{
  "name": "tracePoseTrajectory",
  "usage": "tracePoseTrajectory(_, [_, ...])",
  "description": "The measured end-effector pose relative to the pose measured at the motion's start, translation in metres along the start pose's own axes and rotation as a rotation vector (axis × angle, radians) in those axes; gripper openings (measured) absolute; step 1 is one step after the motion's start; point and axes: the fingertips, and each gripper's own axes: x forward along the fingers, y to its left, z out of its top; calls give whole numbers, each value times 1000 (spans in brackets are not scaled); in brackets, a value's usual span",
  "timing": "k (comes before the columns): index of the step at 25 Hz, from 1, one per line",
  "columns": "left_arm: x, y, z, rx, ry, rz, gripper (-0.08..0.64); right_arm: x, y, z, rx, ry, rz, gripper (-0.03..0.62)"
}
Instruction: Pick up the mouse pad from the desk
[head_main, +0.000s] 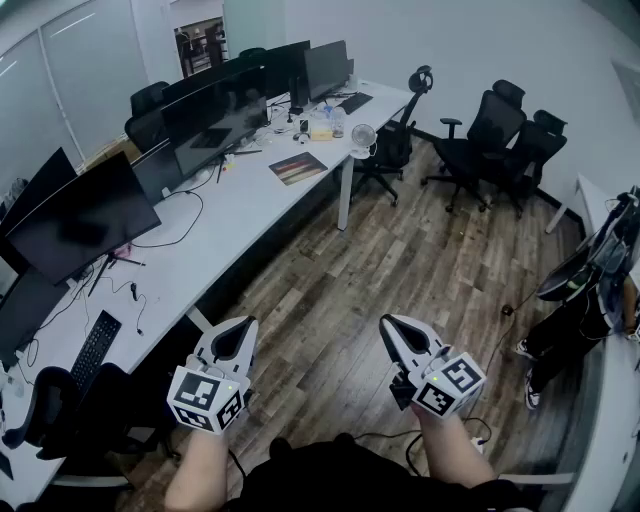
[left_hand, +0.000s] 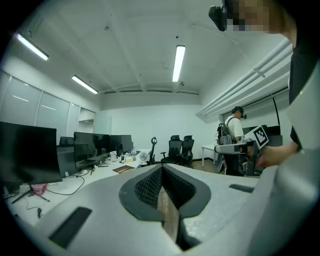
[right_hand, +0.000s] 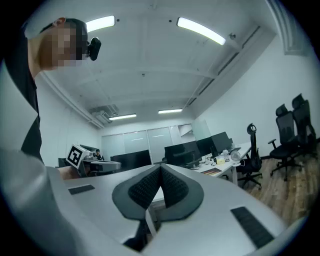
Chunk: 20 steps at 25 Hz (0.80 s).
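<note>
The long white worktop (head_main: 250, 215) runs ahead and to the left of both your grippers. The dark rectangular mouse pad (head_main: 297, 168) lies flat on it, well ahead of your left gripper (head_main: 246, 325). Your left gripper and your right gripper (head_main: 386, 322) are both fully closed and hold nothing.

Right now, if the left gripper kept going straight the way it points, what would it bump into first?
Nothing close: the left gripper, shut, points along the desk's edge over the floor. Probably the black office chairs far ahead, though depth is unclear.
</note>
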Motion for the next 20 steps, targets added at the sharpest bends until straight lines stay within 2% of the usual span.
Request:
tracePoseTrajectory(5, [-5, 23, -11, 15, 35, -14, 3, 17, 20, 8, -30, -11, -8, 5])
tracePoseTrajectory(9, [-2, 31, -10, -25, -3, 2, 3, 26, 20, 16, -41, -33, -27, 5])
tracePoseTrajectory(14, [11, 25, -16, -32, 12, -19, 3, 27, 22, 12, -62, -12, -16, 4])
tracePoseTrajectory(17, [15, 20, -16, -51, 7, -12, 3, 16, 11, 10, -51, -11, -47, 5])
tracePoseTrajectory(20, [22, 8, -23, -51, 26, -17, 3, -5, -4, 6, -118, 18, -99, 5])
